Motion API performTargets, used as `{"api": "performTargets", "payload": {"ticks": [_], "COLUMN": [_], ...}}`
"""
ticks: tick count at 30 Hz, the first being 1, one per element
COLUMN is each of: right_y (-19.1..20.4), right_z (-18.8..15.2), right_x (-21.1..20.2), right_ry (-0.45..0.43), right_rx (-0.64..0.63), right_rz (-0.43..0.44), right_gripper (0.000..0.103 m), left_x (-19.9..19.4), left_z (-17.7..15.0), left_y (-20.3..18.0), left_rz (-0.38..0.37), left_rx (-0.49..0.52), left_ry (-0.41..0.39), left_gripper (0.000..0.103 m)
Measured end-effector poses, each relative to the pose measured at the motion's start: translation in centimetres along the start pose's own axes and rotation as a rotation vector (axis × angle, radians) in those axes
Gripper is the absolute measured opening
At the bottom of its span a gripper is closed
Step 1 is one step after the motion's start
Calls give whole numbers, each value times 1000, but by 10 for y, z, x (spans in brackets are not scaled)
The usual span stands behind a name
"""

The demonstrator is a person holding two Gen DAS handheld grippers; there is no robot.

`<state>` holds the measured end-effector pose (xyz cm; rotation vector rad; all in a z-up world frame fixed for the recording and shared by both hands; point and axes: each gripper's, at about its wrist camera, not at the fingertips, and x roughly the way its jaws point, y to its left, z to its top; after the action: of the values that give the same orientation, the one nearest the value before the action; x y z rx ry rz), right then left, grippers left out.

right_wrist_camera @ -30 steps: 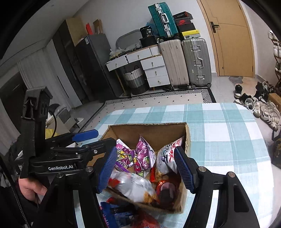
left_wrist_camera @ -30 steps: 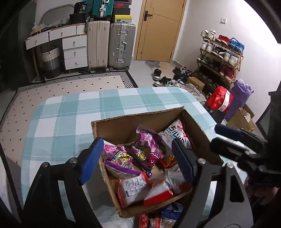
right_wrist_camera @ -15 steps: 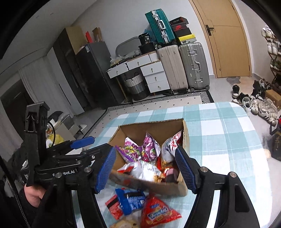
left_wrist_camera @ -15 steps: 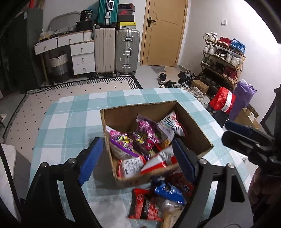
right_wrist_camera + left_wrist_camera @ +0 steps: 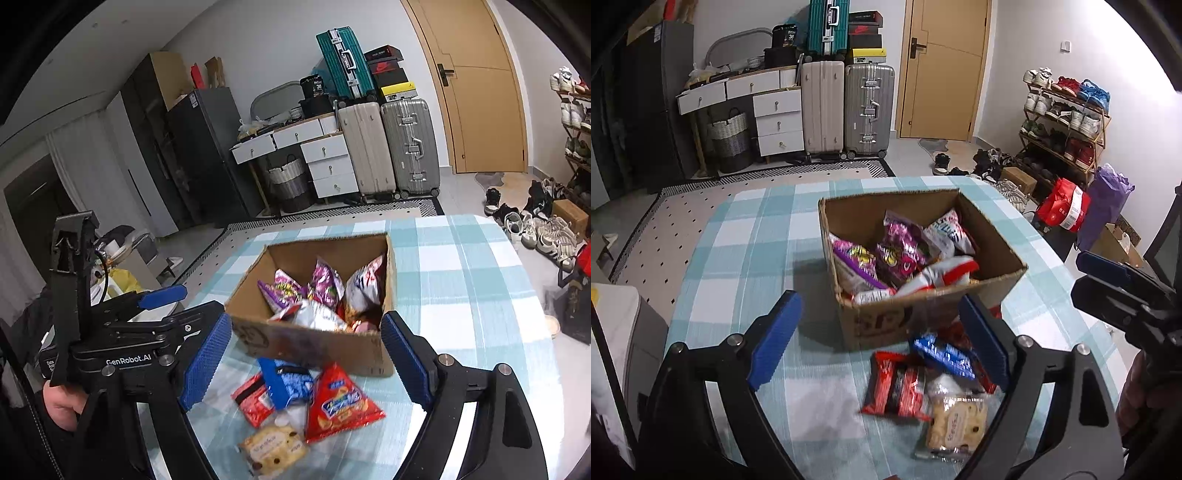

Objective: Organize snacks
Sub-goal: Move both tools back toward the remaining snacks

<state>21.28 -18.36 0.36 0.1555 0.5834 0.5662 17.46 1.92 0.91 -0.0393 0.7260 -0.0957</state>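
Snacks: most bagged snacks (image 5: 905, 254) sit inside the cardboard box (image 5: 923, 321), gathered for storage; loose packets (image 5: 306, 402) lie on the checked surface (image 5: 746, 236) just before it, unsorted.
Left gripper (image 5: 882, 336): jaws opening wide, nothing between them.
Right gripper (image 5: 306, 354): jaws opening, empty.
Change: both grippers have drawn back from the box, revealing the loose packets.

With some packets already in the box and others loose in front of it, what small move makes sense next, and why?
Probably lower the right gripper onto the red triangular packet and close. It lies loose on the checked tablecloth in front of the cardboard box, nearest that gripper and uppermost in the pile. Its jaws are opening with nothing between them, as are the left gripper's.
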Motion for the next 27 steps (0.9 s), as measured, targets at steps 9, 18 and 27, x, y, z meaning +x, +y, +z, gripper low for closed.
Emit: {"api": "performTargets", "payload": {"ticks": [9, 18, 27], "right_y": [5, -5, -7], "right_z": [-28, -52, -71], "right_x": [-11, -14, -10], "right_ry": [5, 29, 60], "right_rx": [0, 39, 39], "right_rz": [3, -9, -12], "right_gripper": [86, 86, 90], "left_x": [-15, -23, -8], "left_z": [-28, -48, -68], "left_y": [-3, -7, 0], "left_rz": [-4, 37, 32], "left_rx": [-18, -36, -86], "left_ry": [-7, -46, 0], "left_gripper": [92, 102, 102]}}
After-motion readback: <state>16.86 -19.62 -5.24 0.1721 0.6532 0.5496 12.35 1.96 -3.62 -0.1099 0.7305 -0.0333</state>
